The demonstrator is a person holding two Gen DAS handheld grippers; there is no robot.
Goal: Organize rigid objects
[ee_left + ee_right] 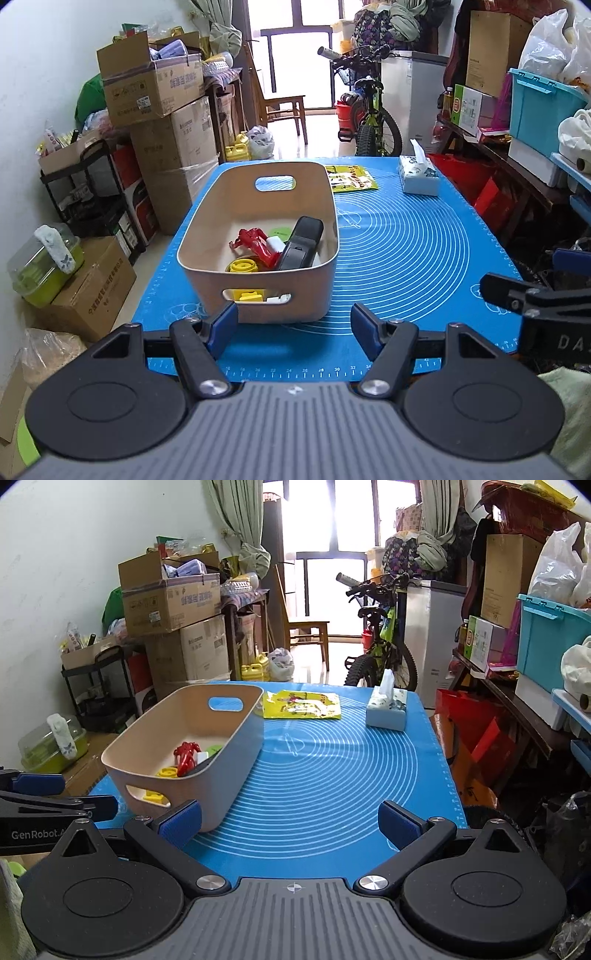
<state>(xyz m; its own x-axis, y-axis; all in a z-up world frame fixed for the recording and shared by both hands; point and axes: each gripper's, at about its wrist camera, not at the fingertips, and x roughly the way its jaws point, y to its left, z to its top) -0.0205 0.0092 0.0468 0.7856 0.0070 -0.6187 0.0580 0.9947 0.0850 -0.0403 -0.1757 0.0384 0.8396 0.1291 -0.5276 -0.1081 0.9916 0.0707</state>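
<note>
A beige bin with handle cut-outs stands on the blue mat that covers the bench, toward the bench's left edge and close to its near edge. Inside it lie the task's rigid objects: a red toy figure, a black remote-like device leaning against the bin's right wall, a yellow round piece, a small white block and a green disc. More yellow shows through the near handle slot.

The left hand-held gripper hovers over the near edge of the bench with its blue pads spread apart and nothing between them; its left pad sits just in front of the bin's near wall. The right hand-held gripper is likewise spread and empty above the mat, its left pad just beside the bin's near right corner.

Toward the far edge of the bench lie a yellow printed packet, just beyond the bin, and a tissue box near the far right corner. Cardboard boxes are stacked along the wall to the left, and a bicycle stands beyond the bench.
</note>
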